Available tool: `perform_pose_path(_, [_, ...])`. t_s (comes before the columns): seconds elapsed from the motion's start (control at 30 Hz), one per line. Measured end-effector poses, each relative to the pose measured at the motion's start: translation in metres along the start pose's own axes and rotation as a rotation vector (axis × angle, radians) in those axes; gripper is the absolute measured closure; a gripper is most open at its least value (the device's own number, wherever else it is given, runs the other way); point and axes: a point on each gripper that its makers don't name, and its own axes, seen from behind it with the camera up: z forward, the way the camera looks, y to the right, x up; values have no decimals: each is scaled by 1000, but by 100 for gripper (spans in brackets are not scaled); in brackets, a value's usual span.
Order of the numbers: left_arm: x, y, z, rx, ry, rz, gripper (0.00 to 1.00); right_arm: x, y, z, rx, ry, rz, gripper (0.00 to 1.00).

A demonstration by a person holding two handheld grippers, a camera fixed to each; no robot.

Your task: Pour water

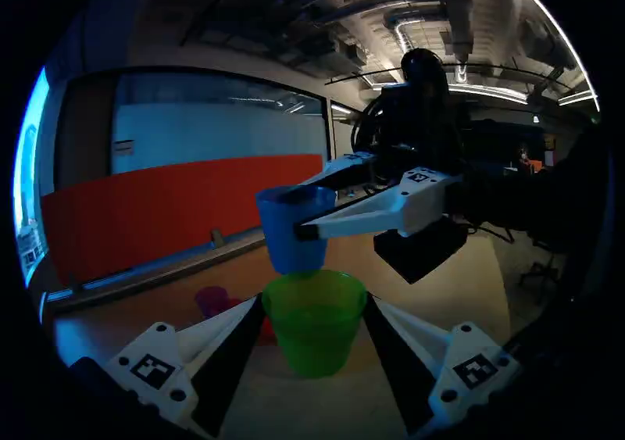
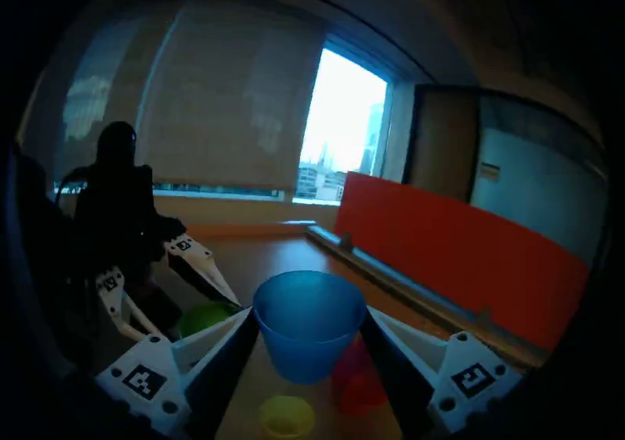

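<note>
Pouring line, left gripper view: your left gripper (image 1: 312,303) pinches the green cup (image 1: 312,342); the blue cup (image 1: 291,237), pinched in your right gripper (image 1: 295,215), hangs upright just above its rim.
Right gripper view: green cup lies low and left of the blue cup; you'd likely tip that way.

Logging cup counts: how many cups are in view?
4: a blue cup in the right gripper, a green cup in the left gripper, a pink cup and a yellow cup on the table. More may be hidden.
</note>
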Motion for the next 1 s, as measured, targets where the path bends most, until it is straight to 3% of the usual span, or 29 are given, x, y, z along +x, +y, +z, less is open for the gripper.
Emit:
perform_pose_path(0.17, [0, -2, -1, 6, -3, -1, 12, -2, 3, 0, -1, -4, 63, 9])
perform_pose_path(0.6, [-9, -12, -4, 22, -37, -9, 12, -34, 8, -12, -9, -98, 71, 9])
perform_pose_path(1.0, [-37, -24, 1, 24, -119, -11, 12, -76, 14, -33, 7, -200, 79, 9])
